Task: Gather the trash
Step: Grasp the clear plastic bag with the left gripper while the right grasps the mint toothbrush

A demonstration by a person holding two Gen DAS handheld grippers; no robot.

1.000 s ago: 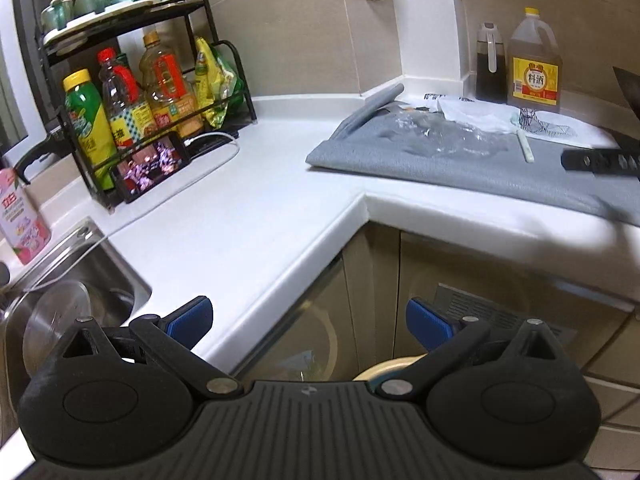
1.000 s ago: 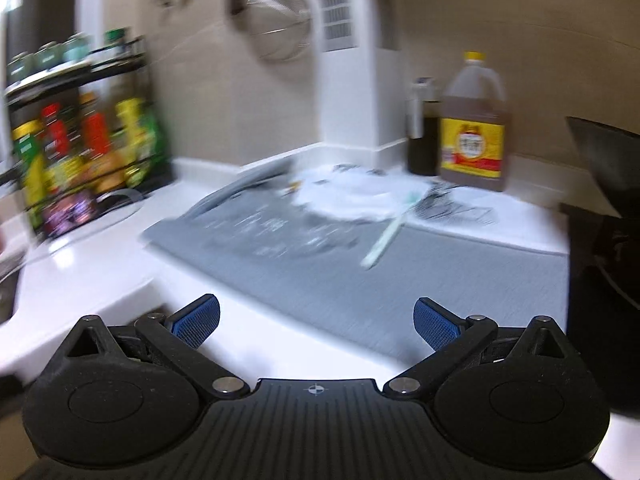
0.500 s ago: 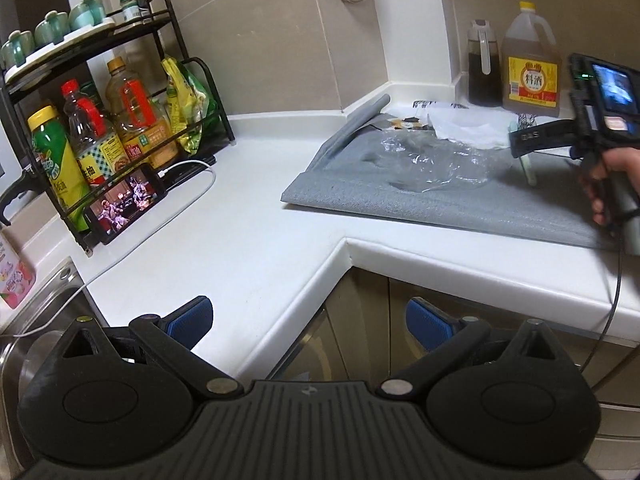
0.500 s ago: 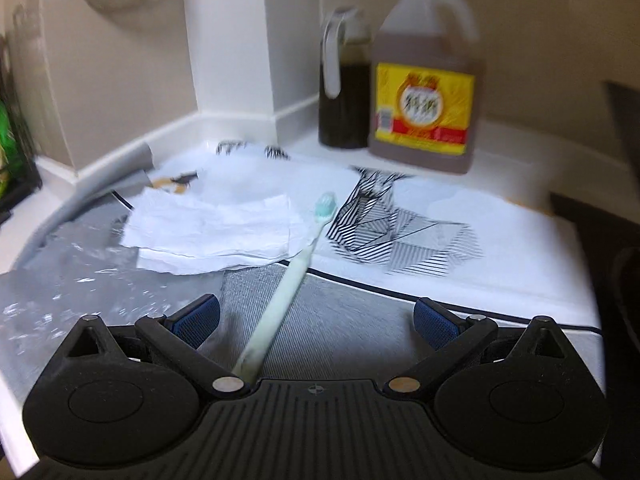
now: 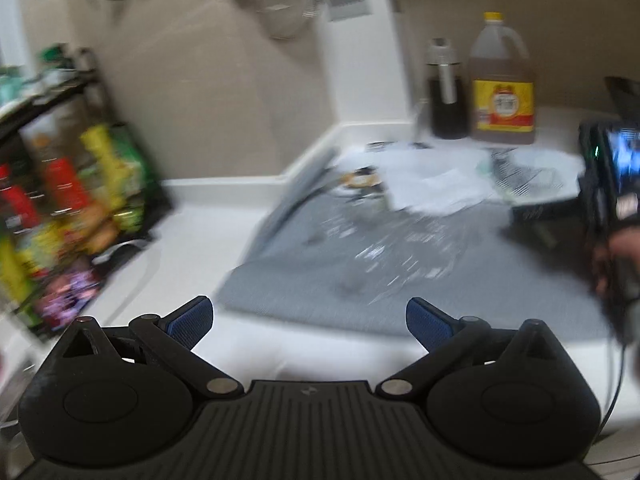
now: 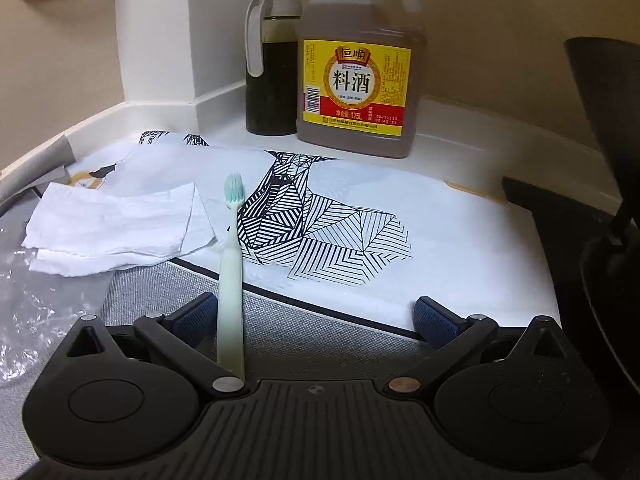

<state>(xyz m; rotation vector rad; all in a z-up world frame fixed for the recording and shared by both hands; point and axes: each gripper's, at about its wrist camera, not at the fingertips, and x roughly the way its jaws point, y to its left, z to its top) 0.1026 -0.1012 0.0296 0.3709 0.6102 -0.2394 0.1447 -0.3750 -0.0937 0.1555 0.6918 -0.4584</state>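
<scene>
A white desk (image 5: 192,232) runs into a beige-tiled corner, with a grey mat (image 5: 420,280) spread over it and a white cloth printed with black line patterns (image 6: 360,220) lying on the mat's far side. Against the wall stand a big bottle of brown cooking wine with a yellow label (image 6: 356,76) and, touching its left side, a dark oil dispenser (image 6: 272,64).

The left wrist view is smeared by motion. It alone shows the black rack of sauce bottles (image 5: 68,184) on the left, a wire strainer (image 5: 280,4) hanging on the wall, and at the right edge the person's hand (image 5: 618,256) holding the other tool. The left claw (image 5: 308,318) hangs above the desk's near edge, jaws wide apart and empty.

The right wrist view is sharp and close. Here the trash lies plainly: a crumpled white tissue (image 6: 116,228) on the mat and cloth, clear plastic wrap (image 6: 36,312) to its left, and a pale green toothbrush (image 6: 231,280), bristles pointing away. The right claw (image 6: 316,318) sits low over the mat, jaws spread, the toothbrush handle running just inside its left finger (image 6: 192,320); whether they touch cannot be told. A dark object (image 6: 600,240) fills the right edge.
</scene>
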